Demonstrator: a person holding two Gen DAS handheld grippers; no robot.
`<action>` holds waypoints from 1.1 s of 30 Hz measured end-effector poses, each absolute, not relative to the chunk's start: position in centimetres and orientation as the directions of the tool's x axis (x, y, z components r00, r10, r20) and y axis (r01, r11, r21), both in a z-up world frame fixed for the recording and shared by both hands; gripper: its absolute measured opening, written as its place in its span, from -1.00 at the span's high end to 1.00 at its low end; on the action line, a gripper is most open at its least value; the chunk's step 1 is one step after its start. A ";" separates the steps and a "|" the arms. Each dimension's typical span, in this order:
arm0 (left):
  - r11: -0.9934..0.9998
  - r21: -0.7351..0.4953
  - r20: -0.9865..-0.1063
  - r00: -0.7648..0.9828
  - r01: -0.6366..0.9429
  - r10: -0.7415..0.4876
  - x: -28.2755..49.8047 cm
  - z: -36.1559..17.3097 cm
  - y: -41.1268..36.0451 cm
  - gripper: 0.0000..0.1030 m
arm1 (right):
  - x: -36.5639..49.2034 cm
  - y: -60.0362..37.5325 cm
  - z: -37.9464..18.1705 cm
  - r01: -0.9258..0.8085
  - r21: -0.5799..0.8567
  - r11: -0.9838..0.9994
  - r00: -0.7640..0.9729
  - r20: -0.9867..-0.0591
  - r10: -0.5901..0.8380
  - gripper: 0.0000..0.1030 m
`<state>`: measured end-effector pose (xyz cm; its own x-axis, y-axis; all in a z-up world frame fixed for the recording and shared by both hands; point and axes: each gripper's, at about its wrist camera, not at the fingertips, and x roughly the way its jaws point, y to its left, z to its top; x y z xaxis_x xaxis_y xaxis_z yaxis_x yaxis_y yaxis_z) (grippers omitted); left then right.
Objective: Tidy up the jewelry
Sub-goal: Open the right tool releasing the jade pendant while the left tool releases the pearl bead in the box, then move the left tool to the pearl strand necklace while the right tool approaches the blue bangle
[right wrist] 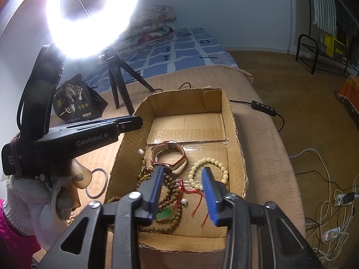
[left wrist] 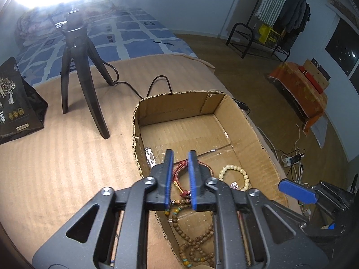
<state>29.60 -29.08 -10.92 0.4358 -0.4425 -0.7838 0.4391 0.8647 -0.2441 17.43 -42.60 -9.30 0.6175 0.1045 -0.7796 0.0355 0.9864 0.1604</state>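
while both grippers hover over the cardboard box [right wrist: 233,121], left gripper [left wrist: 181,174] slightly parted, right gripper [right wrist: 184,188] wider, neither holds jewelry.

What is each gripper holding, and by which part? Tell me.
Nothing. The left gripper and right gripper both stand open above the jewelry in the box, with no piece pinched between the pads.

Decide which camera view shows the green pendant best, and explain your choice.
The right wrist view. There the green pendant lies among brown beads in the box, only partly hidden by a finger. The left wrist view shows no pendant; that tool blocks much of the box's contents.
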 end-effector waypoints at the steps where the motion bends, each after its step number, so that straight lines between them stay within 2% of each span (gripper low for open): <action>1: 0.865 -0.244 -0.783 0.438 0.438 -0.442 29.5 -10.8 -29.0 0.58 | 17.4 -42.6 -9.2 0.036 0.157 0.987 0.619 -0.779 0.101 0.04; 12: 0.872 -0.237 -0.776 0.457 0.428 -0.435 28.3 -9.3 -27.0 0.53 | 16.5 -41.4 -8.0 0.023 0.129 0.991 0.634 -0.769 0.085 -0.48; 14: 0.874 -0.237 -0.772 0.464 0.424 -0.434 28.0 -9.0 -26.5 0.23 | 16.2 -41.1 -7.7 0.021 0.122 0.992 0.637 -0.766 0.081 -0.58; 16: 0.877 -0.236 -0.767 0.474 0.419 -0.433 27.5 -8.6 -25.9 0.17 | 16.0 -40.9 -7.4 0.017 0.117 0.993 0.644 -0.761 0.079 -0.65; 21: 0.880 -0.229 -0.766 0.480 0.417 -0.427 26.5 -7.5 -24.5 0.14 | 15.5 -40.2 -6.7 0.011 0.118 0.993 0.650 -0.755 0.083 -0.69; 23: 0.881 -0.226 -0.761 0.489 0.416 -0.426 26.1 -7.1 -23.8 -0.12 | 15.4 -39.8 -6.6 0.007 0.119 0.993 0.649 -0.756 0.086 -0.69; 25: 0.885 -0.221 -0.752 0.506 0.410 -0.422 25.5 -6.5 -22.8 -0.19 | 15.2 -39.3 -6.4 -0.003 0.113 0.994 0.647 -0.758 0.088 -0.69; 28: 0.888 -0.223 -0.748 0.514 0.402 -0.420 24.9 -5.8 -21.2 -0.19 | 14.8 -38.5 -5.9 -0.012 0.103 0.995 0.654 -0.752 0.086 -0.81; 33: 0.899 -0.218 -0.741 0.535 0.381 -0.406 23.7 -5.0 -18.1 -0.19 | 14.3 -37.0 -5.0 -0.031 0.110 0.993 0.670 -0.735 0.102 -0.84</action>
<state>23.68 -18.14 -4.96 0.5348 -0.4060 -0.7410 0.3807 0.8987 -0.2177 14.28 -37.03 -5.04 0.6703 0.1020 -0.7350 -0.0310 0.9935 0.1097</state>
